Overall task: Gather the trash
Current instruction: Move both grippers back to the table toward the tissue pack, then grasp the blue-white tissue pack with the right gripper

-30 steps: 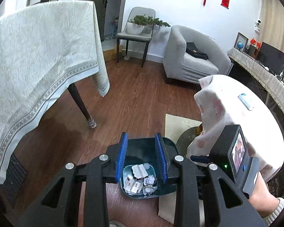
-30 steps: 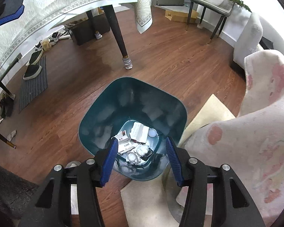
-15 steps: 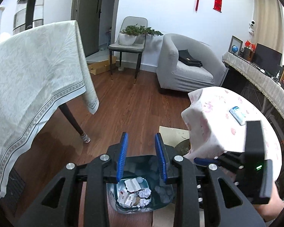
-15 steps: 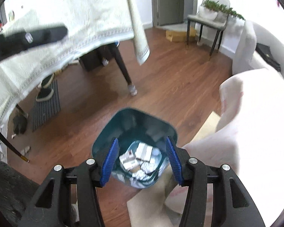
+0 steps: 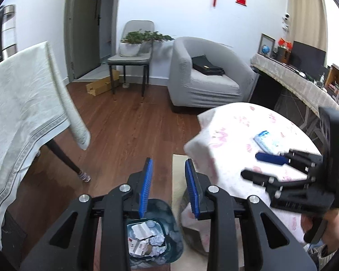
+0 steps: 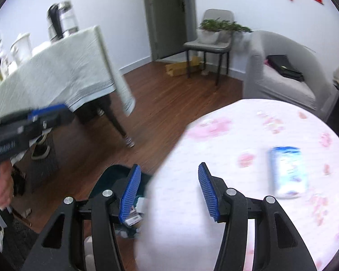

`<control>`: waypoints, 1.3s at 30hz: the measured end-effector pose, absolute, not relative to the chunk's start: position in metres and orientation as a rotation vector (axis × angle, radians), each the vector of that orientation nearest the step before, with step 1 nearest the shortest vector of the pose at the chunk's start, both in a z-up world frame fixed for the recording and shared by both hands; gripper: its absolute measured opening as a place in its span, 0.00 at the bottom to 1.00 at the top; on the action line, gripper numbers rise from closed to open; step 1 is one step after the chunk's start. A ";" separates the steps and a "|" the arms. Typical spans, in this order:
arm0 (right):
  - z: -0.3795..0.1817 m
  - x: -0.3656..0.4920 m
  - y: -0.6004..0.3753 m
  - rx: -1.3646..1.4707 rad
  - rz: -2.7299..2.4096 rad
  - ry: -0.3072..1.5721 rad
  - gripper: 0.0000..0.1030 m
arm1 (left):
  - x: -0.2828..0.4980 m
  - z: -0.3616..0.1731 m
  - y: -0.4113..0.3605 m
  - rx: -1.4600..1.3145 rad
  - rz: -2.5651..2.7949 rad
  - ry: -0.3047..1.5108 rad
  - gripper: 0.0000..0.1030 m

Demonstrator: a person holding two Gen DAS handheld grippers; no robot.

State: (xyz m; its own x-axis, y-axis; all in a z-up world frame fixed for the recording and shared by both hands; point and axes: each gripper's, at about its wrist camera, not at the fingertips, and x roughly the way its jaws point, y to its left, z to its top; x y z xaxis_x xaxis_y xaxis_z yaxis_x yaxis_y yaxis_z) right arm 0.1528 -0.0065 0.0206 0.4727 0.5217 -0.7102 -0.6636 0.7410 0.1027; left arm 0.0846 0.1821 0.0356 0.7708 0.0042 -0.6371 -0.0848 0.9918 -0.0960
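A teal bin [image 5: 169, 230] stands on the floor below my left gripper [image 5: 168, 187], with crumpled paper and cartons [image 5: 144, 241] inside. That gripper is open, with nothing between its blue pads. A blue-and-white packet [image 6: 287, 171] lies on the round table [image 6: 237, 135] with the pink-flowered cloth. My right gripper [image 6: 169, 189] hangs over the table's near edge, left of the packet. Its jaws are opening and hold nothing. The bin [image 6: 110, 176] is partly hidden behind the right gripper's left finger and the cloth. In the left wrist view the right gripper [image 5: 257, 167] points at the packet [image 5: 266, 143].
A large table with a pale cloth [image 5: 22, 117] and a dark leg [image 5: 63, 158] stands left. A grey armchair [image 5: 203, 79], a chair with a plant [image 5: 133, 52] and a cardboard box [image 5: 101, 85] are at the back. A beige rug [image 5: 177, 180] lies beside the bin.
Both grippers have risen away from the bin, which dropped to the lower edge of each view. The right one swung over the round table, bringing the packet into view, and its jaws widened slightly.
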 end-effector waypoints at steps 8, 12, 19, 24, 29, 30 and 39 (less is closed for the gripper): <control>0.026 0.201 -0.071 -0.121 0.618 0.801 0.54 | 0.124 0.027 0.133 -0.057 -0.038 0.718 0.42; 0.026 0.227 -0.097 -0.056 0.586 0.819 0.54 | 0.140 0.016 0.110 -0.029 -0.088 0.741 0.45; 0.014 0.253 -0.125 0.040 0.562 0.895 0.54 | 0.149 -0.006 0.070 0.018 -0.212 0.790 0.45; 0.009 0.264 -0.129 0.102 0.569 0.916 0.54 | 0.152 -0.017 0.048 0.006 -0.272 0.816 0.45; 0.001 0.276 -0.129 0.154 0.556 0.927 0.47 | 0.156 -0.022 0.031 0.002 -0.315 0.831 0.45; -0.001 0.278 -0.129 0.154 0.554 0.933 0.45 | 0.157 -0.023 0.029 -0.003 -0.323 0.832 0.45; -0.018 0.286 -0.128 0.239 0.585 0.995 0.19 | 0.167 -0.030 0.015 -0.018 -0.359 0.852 0.42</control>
State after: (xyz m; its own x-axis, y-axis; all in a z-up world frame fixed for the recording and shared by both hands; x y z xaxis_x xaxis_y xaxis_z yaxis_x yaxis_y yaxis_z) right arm 0.2858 -0.1284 -0.0180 0.4071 0.5645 -0.7181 -0.3531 0.8223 0.4463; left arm 0.1675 0.0152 -0.0300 0.6021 -0.3168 -0.7328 0.3025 0.9400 -0.1578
